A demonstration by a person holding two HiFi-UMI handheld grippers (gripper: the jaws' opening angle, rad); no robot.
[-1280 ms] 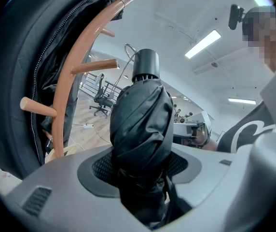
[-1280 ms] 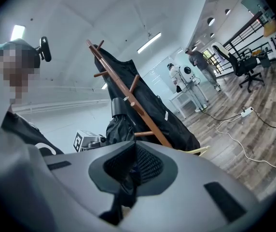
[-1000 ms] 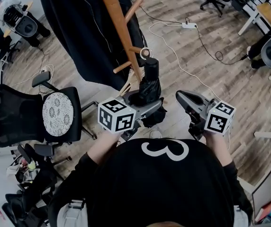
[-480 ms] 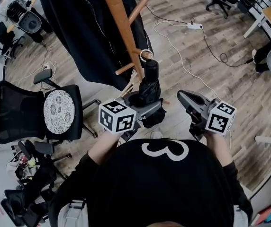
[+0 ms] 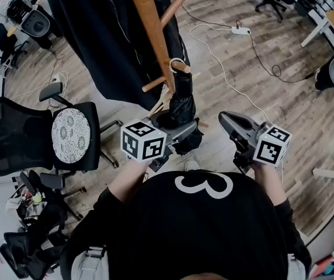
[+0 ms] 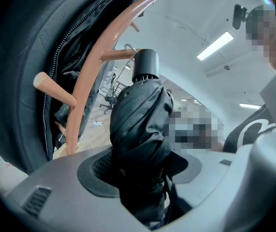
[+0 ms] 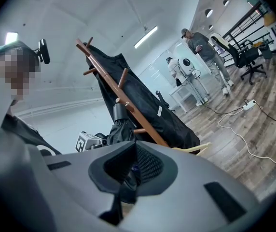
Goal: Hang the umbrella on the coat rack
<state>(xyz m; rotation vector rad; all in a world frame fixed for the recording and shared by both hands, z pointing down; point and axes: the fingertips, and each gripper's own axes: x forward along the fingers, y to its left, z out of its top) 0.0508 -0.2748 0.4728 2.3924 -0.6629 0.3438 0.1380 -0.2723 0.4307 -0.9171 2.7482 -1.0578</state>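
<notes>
A black folded umbrella point(image 5: 180, 105) stands upright in my left gripper point(image 5: 177, 128), which is shut on its lower fabric part. The umbrella's round handle point(image 5: 183, 81) points up, and its wrist loop point(image 5: 175, 64) sits at the tip of a low peg point(image 5: 182, 67) on the wooden coat rack point(image 5: 149, 31). In the left gripper view the umbrella point(image 6: 140, 124) fills the space between the jaws of the left gripper point(image 6: 143, 175), with the rack's pole point(image 6: 92, 81) just behind. My right gripper point(image 5: 225, 120) hovers to the right, shut and holding nothing.
A long black coat point(image 5: 103, 39) hangs on the rack's left side. An office chair with a patterned cushion point(image 5: 70, 136) stands to the left. A white cable with a power strip point(image 5: 237, 31) lies on the wood floor. Two people point(image 7: 203, 47) stand far off.
The left gripper has carried the umbrella slightly up and closer to the rack, bringing the loop onto the peg's tip. The right gripper has stayed in place.
</notes>
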